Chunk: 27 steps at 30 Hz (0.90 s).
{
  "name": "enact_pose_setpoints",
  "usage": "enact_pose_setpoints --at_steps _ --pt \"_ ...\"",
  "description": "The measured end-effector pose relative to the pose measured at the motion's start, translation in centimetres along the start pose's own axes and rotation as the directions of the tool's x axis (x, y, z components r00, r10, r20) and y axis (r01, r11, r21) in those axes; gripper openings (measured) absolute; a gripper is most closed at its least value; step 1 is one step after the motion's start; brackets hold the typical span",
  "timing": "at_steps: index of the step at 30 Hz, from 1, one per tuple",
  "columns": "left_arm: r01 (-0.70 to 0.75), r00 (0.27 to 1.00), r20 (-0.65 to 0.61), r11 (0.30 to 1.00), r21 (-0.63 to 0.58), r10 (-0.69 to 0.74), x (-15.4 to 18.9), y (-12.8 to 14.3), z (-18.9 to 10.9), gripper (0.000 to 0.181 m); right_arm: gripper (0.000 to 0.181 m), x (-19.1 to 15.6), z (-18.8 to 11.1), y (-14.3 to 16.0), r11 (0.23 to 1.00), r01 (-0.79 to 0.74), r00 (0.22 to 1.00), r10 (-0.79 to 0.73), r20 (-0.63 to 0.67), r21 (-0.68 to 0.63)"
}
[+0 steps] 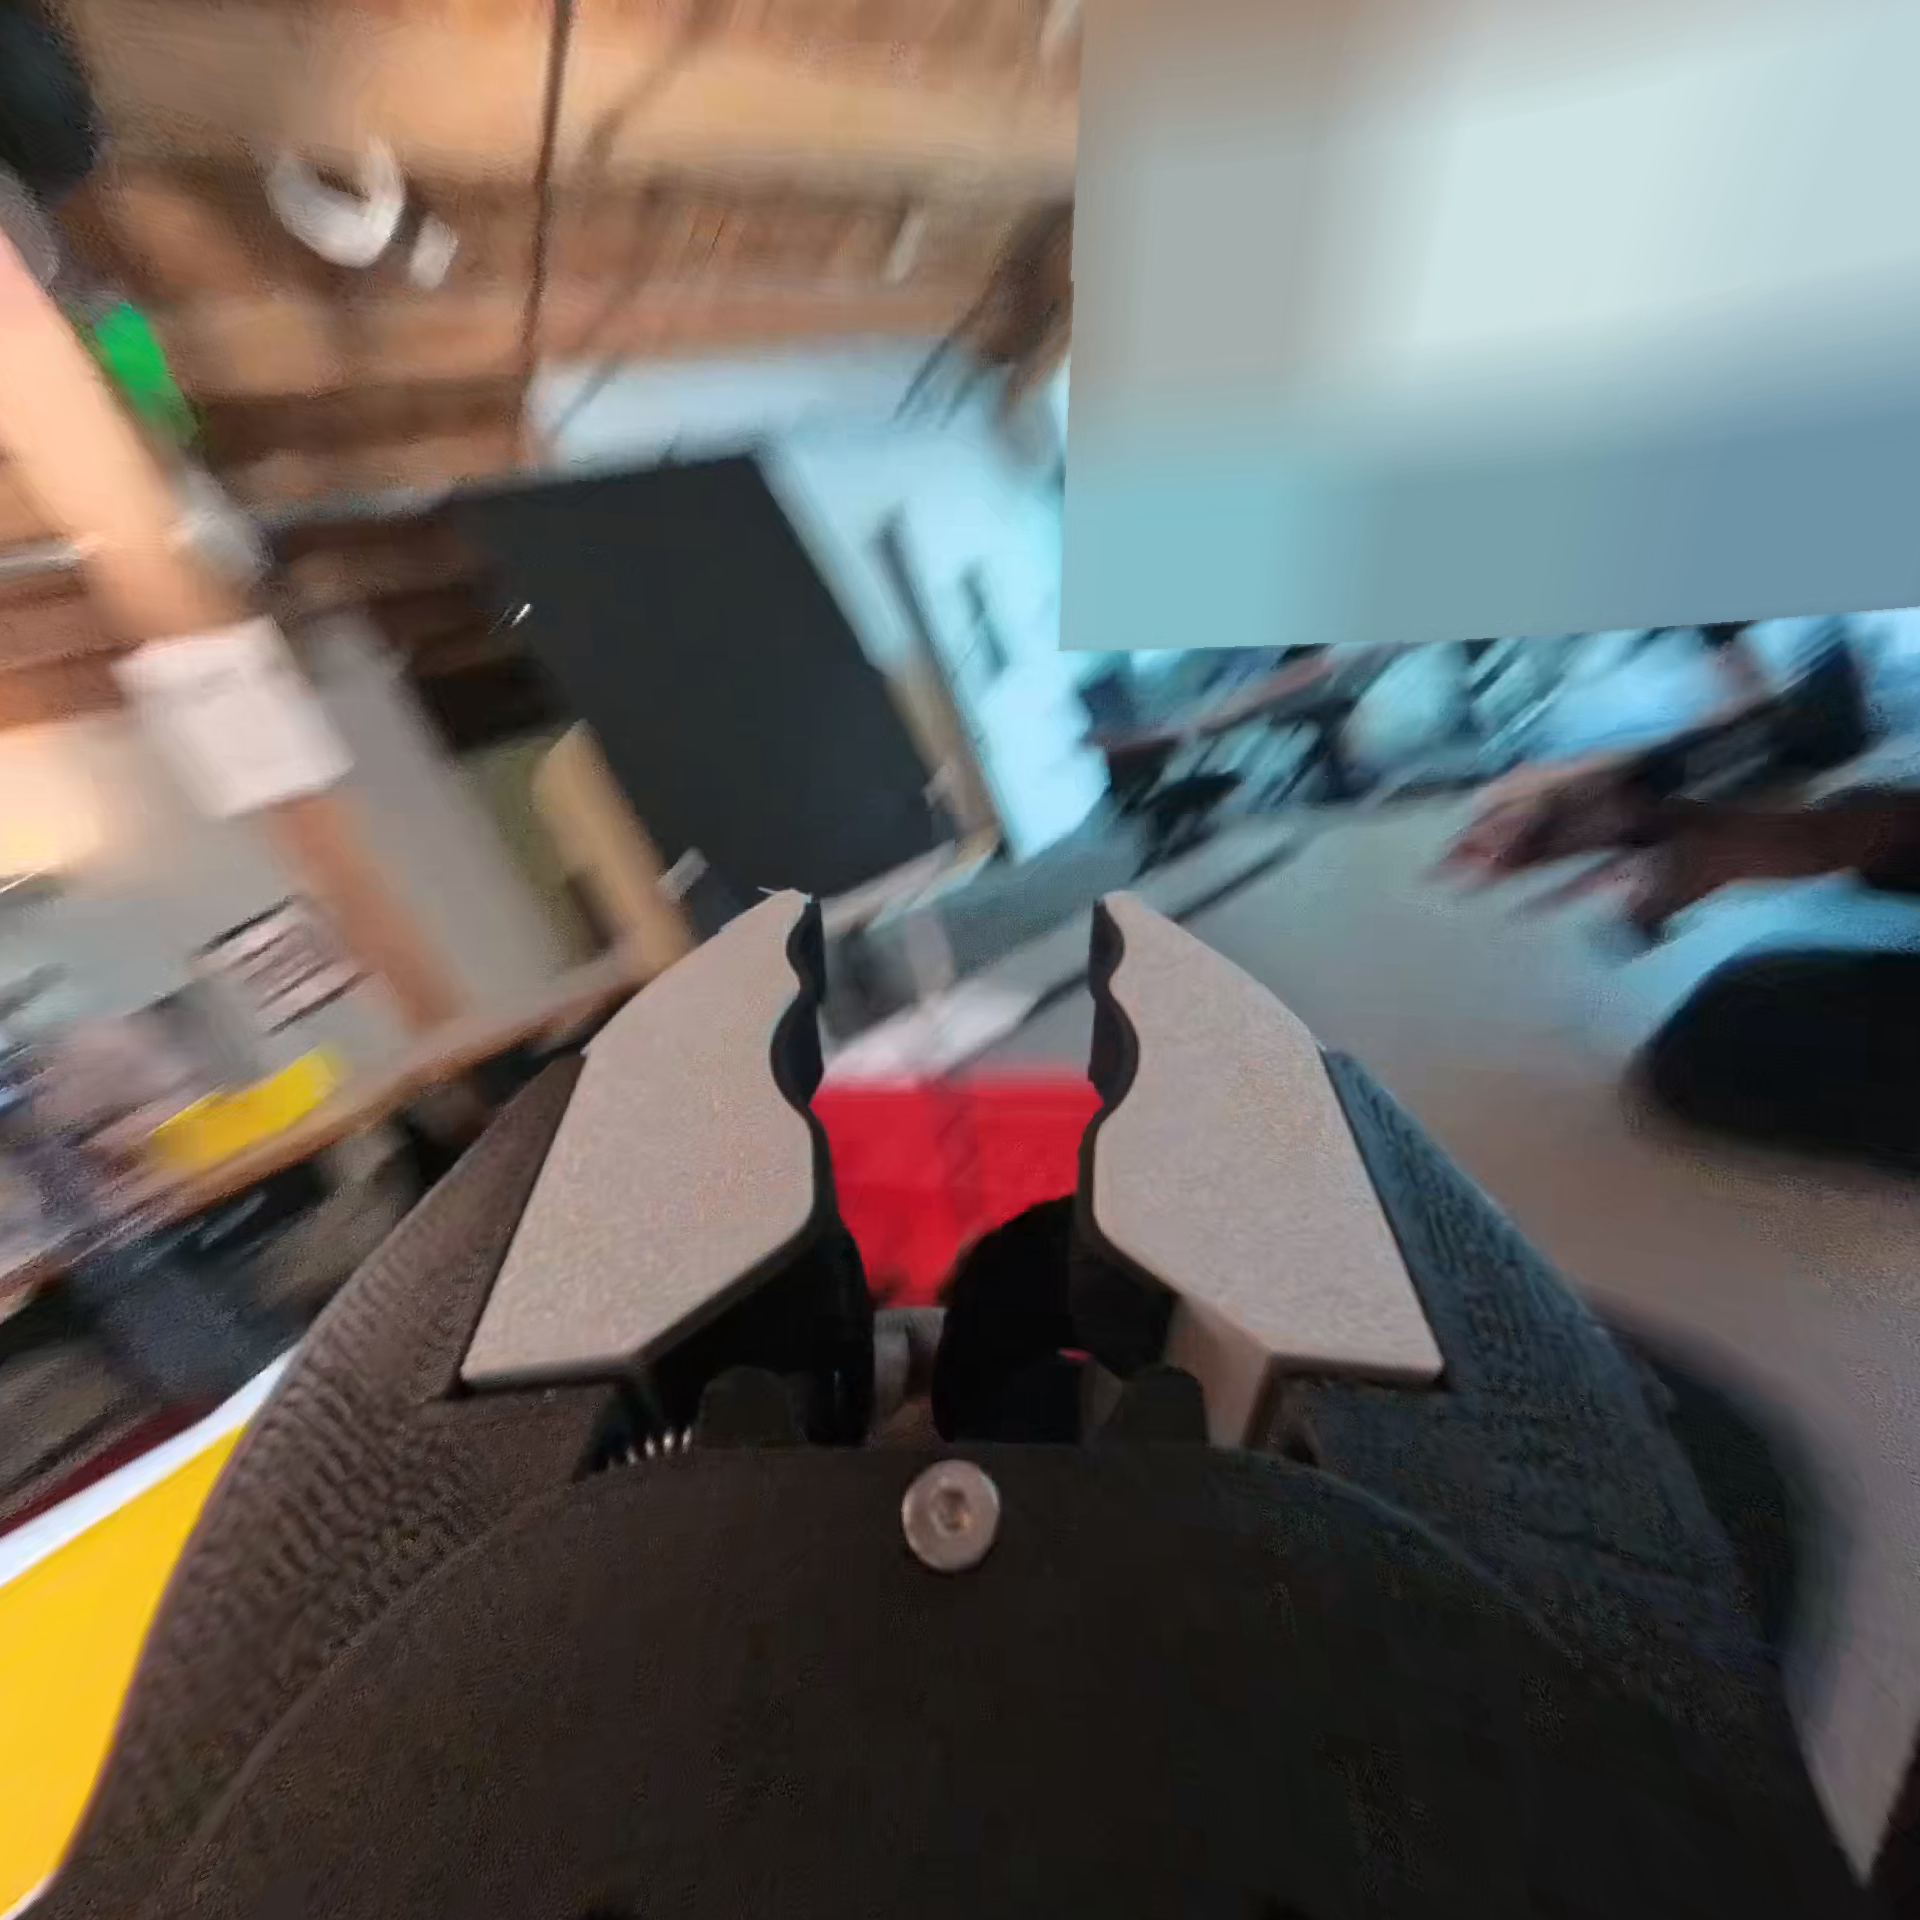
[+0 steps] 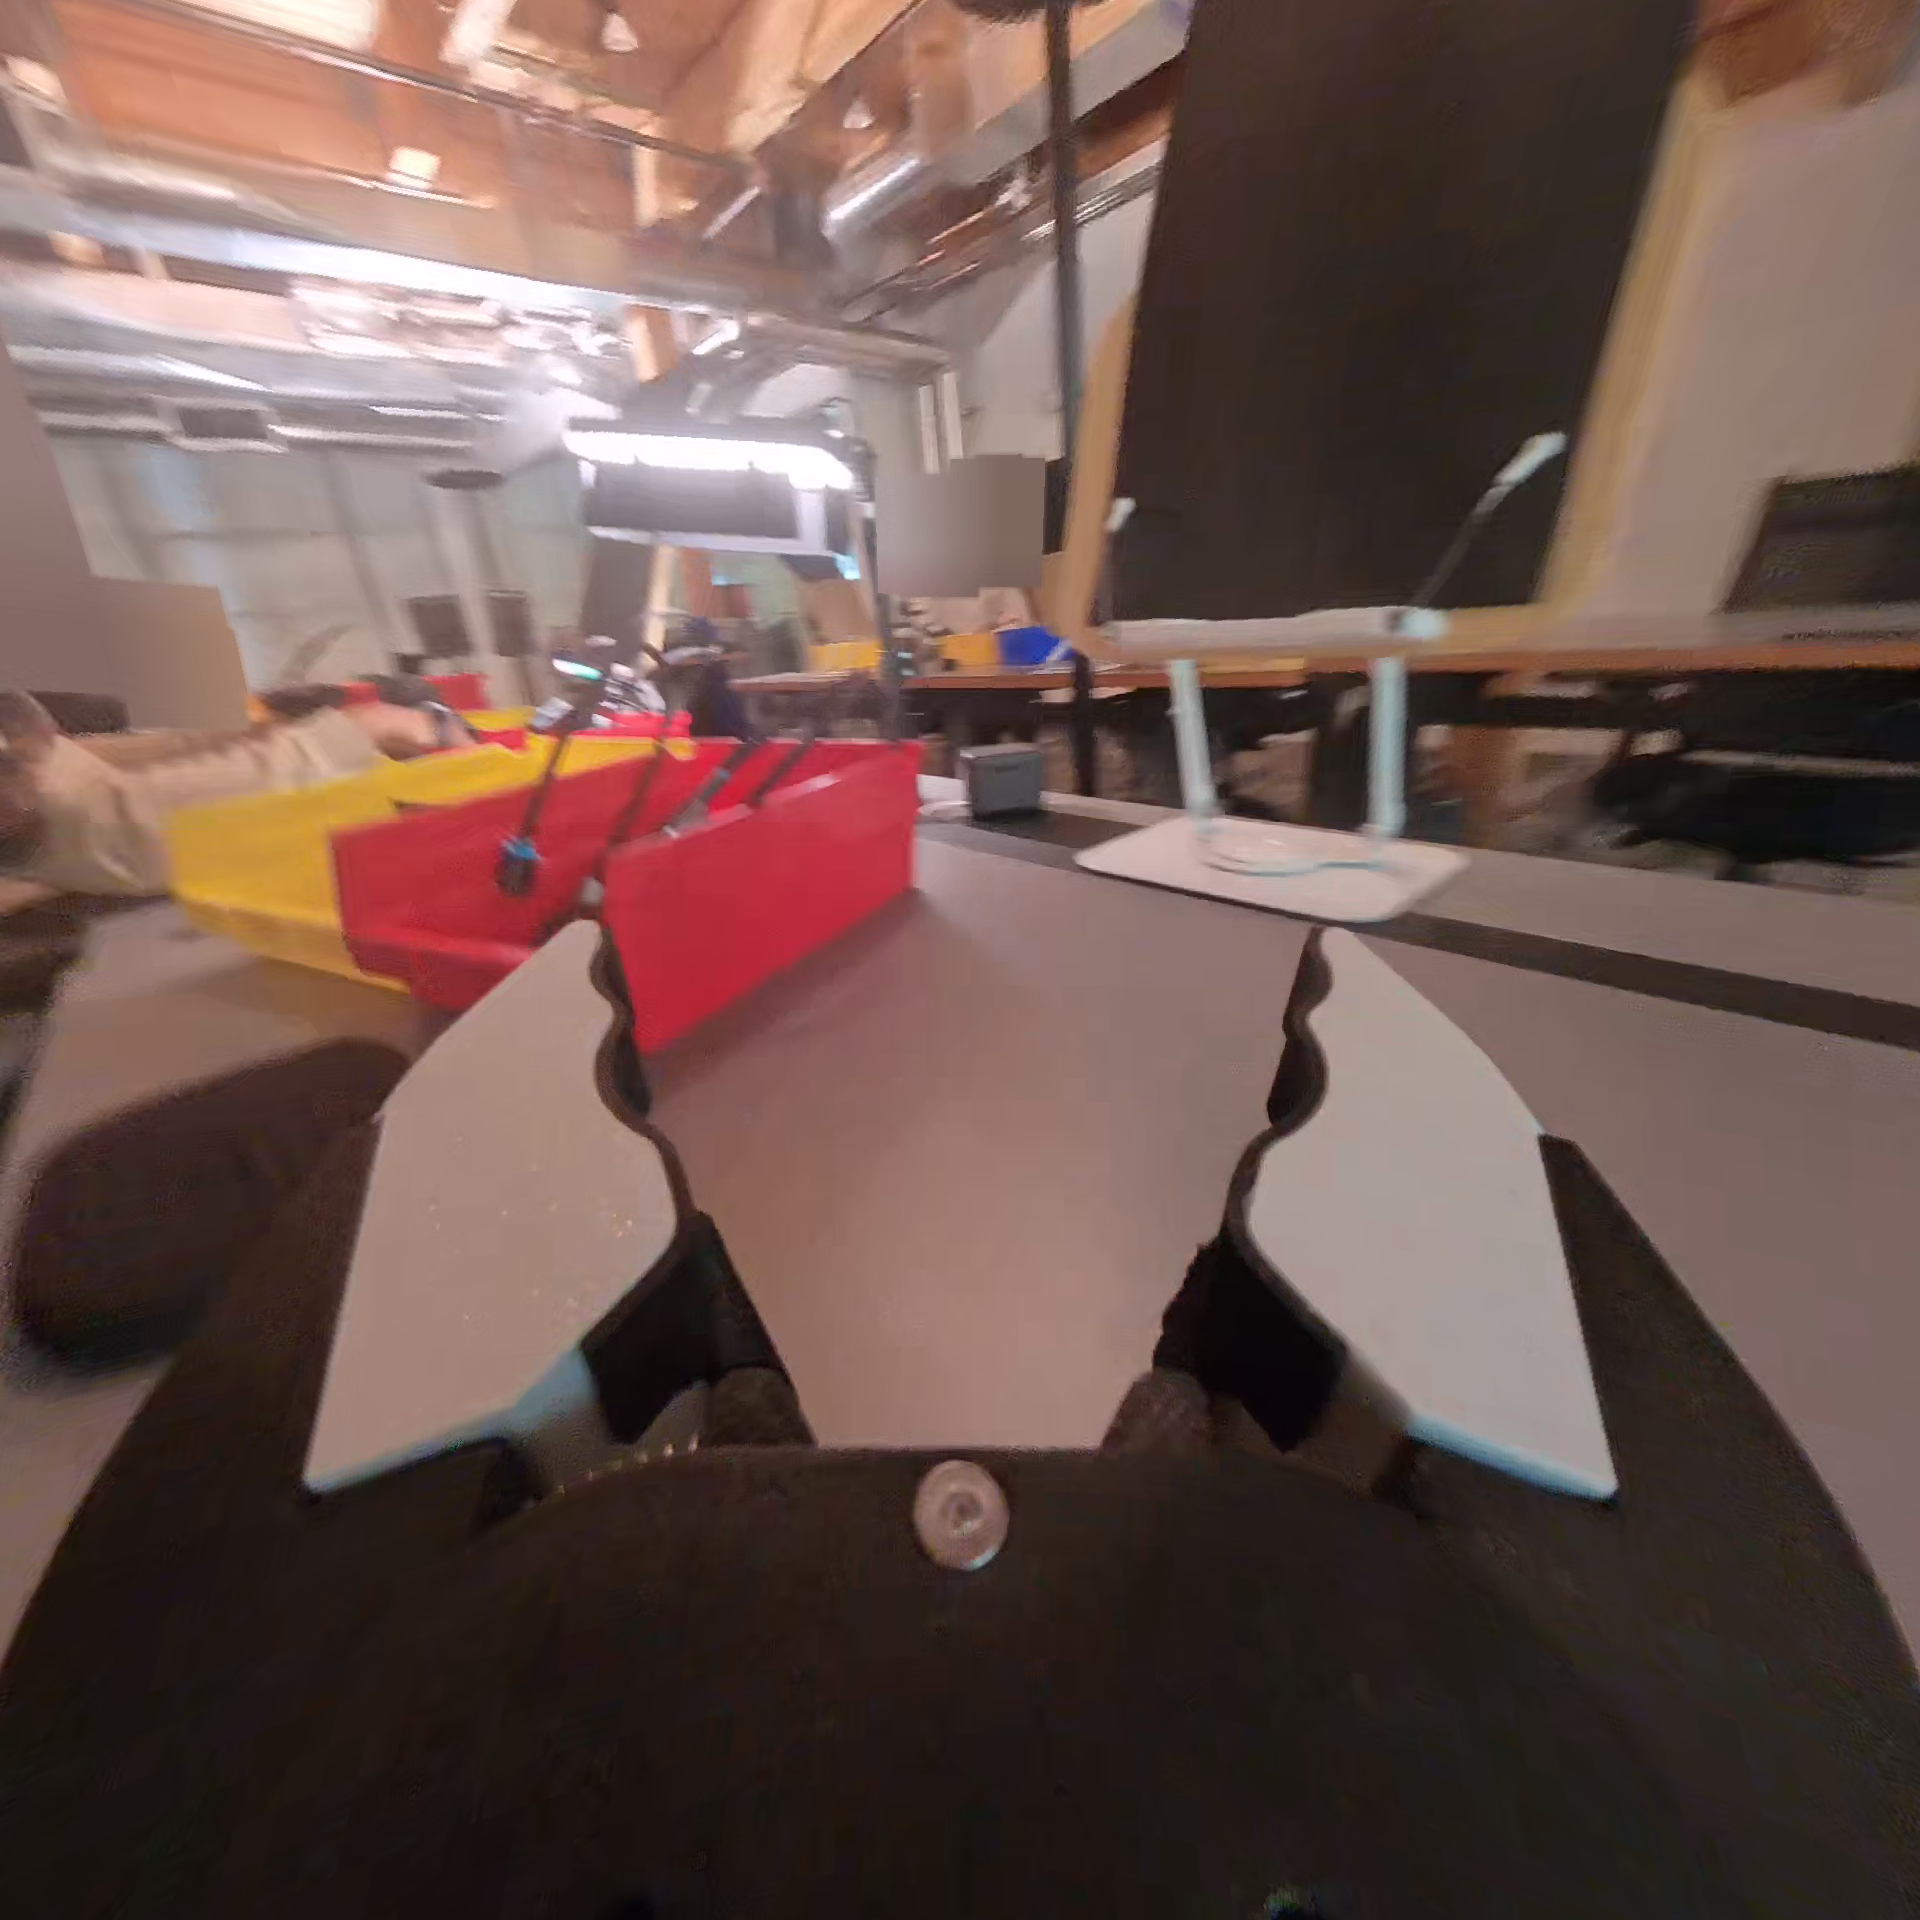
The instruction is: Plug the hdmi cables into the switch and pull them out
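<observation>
My right gripper is wide open and empty, low over the grey table. Ahead to its left stands a red bin with several dark cables sticking out of it, one with a blue plug end. I cannot pick out the switch in either view. My left gripper is partly open and empty, held tilted; its view is heavily blurred. A red bin shows just below and between its fingers.
A yellow bin sits beside the red one, with more bins behind. A white stand on a flat base is ahead right, a small grey box beyond. A dark rounded object lies left. A person's sleeve is far left.
</observation>
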<state>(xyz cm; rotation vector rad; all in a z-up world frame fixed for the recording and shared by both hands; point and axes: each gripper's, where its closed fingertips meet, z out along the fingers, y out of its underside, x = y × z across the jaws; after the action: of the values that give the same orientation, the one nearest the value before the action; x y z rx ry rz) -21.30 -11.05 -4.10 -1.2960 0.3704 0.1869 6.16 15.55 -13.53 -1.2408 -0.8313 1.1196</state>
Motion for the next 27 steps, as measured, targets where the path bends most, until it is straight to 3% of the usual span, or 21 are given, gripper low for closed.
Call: enact_pose_setpoints --at_steps 1,2,4,6,8,11,14,18,22,25,27 --pt "-0.054 0.997 0.037 0.983 -0.174 0.061 -2.3 2.8 -1.7 0.049 0.121 0.2 -2.0 0.7 0.999 0.046 0.998 -0.045 -0.035 0.009" --pt "-0.093 0.994 0.016 0.934 -0.344 0.104 -3.7 5.8 -3.4 0.053 0.130 0.4 -3.8 -0.3 0.988 0.120 0.990 -0.111 -0.089 0.102" --pt "-0.157 0.987 -0.058 0.787 -0.597 0.153 -5.3 10.9 -6.8 0.063 0.114 -0.7 -6.8 -3.7 0.944 0.209 0.972 -0.171 -0.159 0.257" --pt "-0.219 0.971 -0.102 0.635 -0.740 0.216 -6.8 14.6 -9.2 0.067 0.109 -2.3 -8.2 -5.2 0.898 0.257 0.963 -0.210 -0.167 0.356" --pt "-0.266 0.955 -0.154 0.506 -0.821 0.252 -7.7 17.5 -10.8 0.071 0.110 -3.3 -7.8 -4.1 0.904 0.247 0.968 -0.211 -0.139 0.350" --pt "-0.307 0.947 -0.241 0.373 -0.876 0.214 -7.6 21.1 -11.9 0.072 0.117 -4.6 -6.8 -3.1 0.907 0.296 0.955 -0.284 -0.086 0.298" --pt "-0.335 0.937 -0.280 0.309 -0.890 0.209 -8.0 23.4 -11.6 0.072 0.116 -5.0 -6.8 -3.0 0.900 0.319 0.948 -0.308 -0.083 0.298" --pt "-0.401 0.908 -0.337 0.285 -0.871 0.248 -8.6 24.1 -10.1 0.064 0.115 -4.8 -6.9 -3.1 0.903 0.304 0.952 -0.293 -0.082 0.304" --pt "-0.475 0.879 -0.436 0.267 -0.839 0.192 -8.1 24.4 -10.0 0.058 0.113 -4.7 -6.8 -3.1 0.904 0.301 0.954 -0.289 -0.085 0.302" --pt "-0.474 0.878 -0.474 0.242 -0.846 0.065 -7.1 24.8 -10.6 0.041 0.113 -4.7 -6.8 -3.0 0.905 0.302 0.953 -0.290 -0.085 0.300" --pt "-0.517 0.855 -0.512 0.214 -0.829 0.083 -7.2 24.8 -10.6 0.031 0.112 -4.7 -6.8 -3.0 0.905 0.302 0.953 -0.290 -0.085 0.300"
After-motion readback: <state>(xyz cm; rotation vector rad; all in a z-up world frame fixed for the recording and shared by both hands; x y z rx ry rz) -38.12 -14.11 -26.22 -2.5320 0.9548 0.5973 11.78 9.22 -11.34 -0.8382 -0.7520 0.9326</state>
